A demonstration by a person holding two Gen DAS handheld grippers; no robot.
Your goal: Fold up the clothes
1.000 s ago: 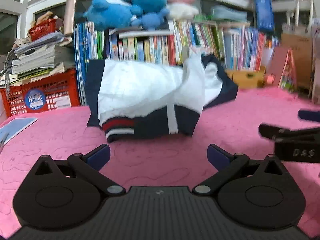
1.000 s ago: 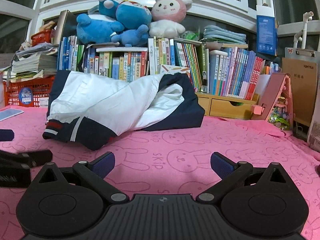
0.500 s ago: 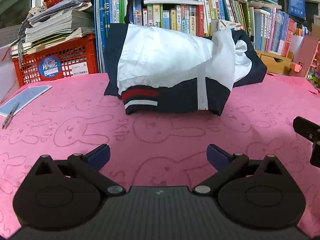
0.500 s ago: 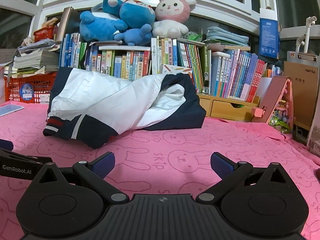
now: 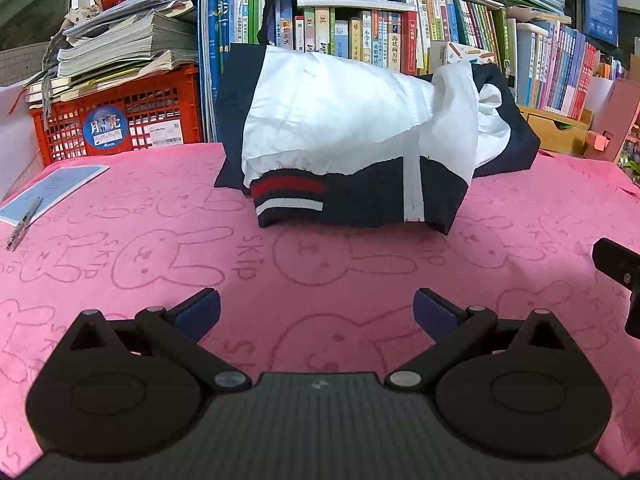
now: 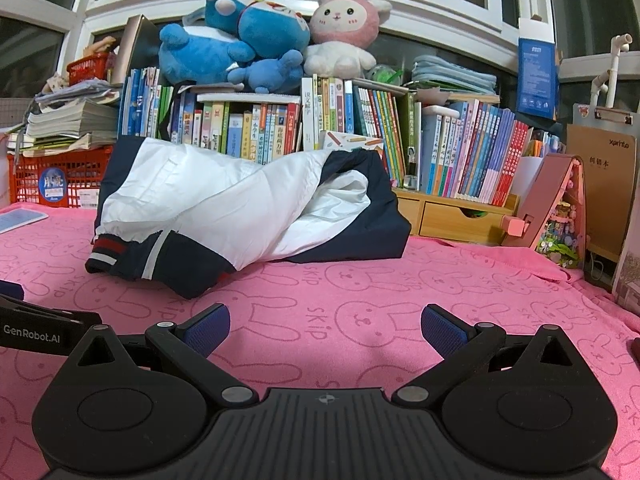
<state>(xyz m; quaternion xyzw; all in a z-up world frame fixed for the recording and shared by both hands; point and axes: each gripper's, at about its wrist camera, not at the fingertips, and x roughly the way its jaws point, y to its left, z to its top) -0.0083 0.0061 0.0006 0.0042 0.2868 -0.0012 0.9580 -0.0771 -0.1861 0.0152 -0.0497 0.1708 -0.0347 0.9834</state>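
The left hand-held gripper (image 5: 316,310) and the right hand-held gripper (image 6: 325,326) are both spread wide and carry nothing, hovering low over the pink surface (image 6: 400,300), clear of the cloth. The navy-and-white jacket (image 5: 360,152) lies beyond them as a loose doubled bundle, leaning against the books (image 6: 256,132); its striped cuff (image 5: 288,196) faces forward, within reach for either further folding or none.

The left gripper (image 5: 316,312) hangs with its jaws spread wide over the pink rabbit-print cloth (image 5: 160,216), holding nothing. A folded navy-and-white jacket (image 5: 360,144) lies toward the far edge, against the books (image 5: 360,36). A notebook (image 5: 52,190) lies at the left edge.
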